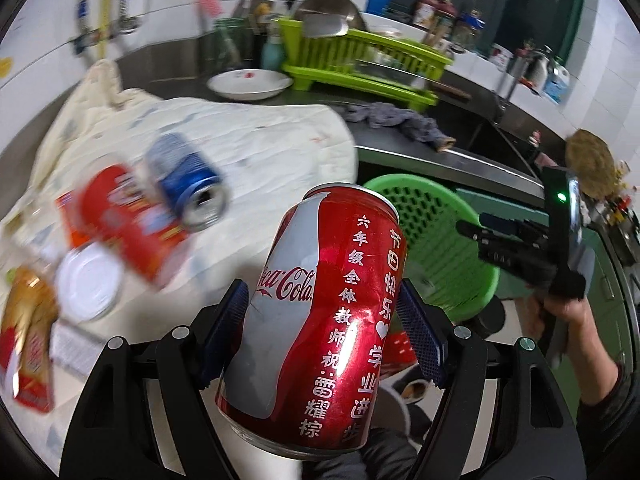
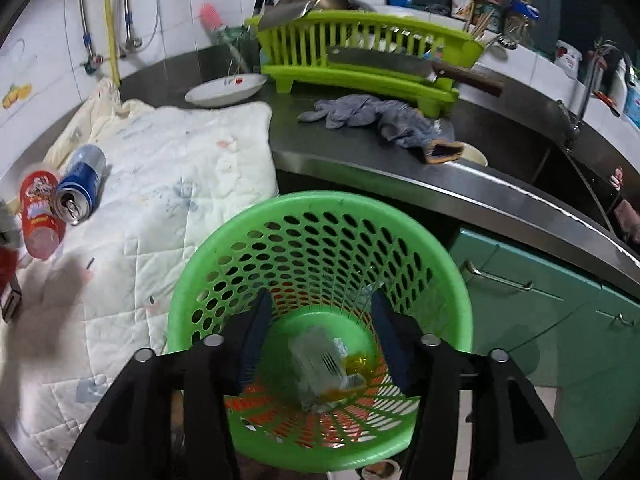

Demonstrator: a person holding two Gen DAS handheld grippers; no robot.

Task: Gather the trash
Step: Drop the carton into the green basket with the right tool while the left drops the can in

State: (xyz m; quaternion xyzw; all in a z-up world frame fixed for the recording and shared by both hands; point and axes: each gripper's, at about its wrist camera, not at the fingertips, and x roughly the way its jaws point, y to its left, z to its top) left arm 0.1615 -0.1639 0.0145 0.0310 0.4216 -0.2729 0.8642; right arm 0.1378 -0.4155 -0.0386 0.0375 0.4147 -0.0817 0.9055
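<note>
My left gripper (image 1: 322, 328) is shut on a red Coca-Cola can (image 1: 316, 316), held tilted in the air left of the green perforated trash basket (image 1: 444, 248). My right gripper (image 2: 318, 340) is open and empty, right above the mouth of the basket (image 2: 320, 240); a crumpled silver and yellow wrapper (image 2: 324, 364) falls or lies inside it. On the white quilted cloth (image 2: 168, 200) lie a blue can (image 2: 80, 188) and a red chip tube (image 2: 38, 212); both also show in the left wrist view, the can (image 1: 188, 184) and the tube (image 1: 128, 220). The right gripper also appears at the right of the left wrist view (image 1: 472, 236).
A snack packet (image 1: 28, 340) and a white lid (image 1: 90, 284) lie on the cloth at left. On the steel counter (image 2: 400, 176) stand a green dish rack (image 2: 360, 64) with a cleaver (image 2: 400, 66), a white plate (image 2: 224, 90) and a grey rag (image 2: 380, 118). Green cabinets (image 2: 540, 300) are at right.
</note>
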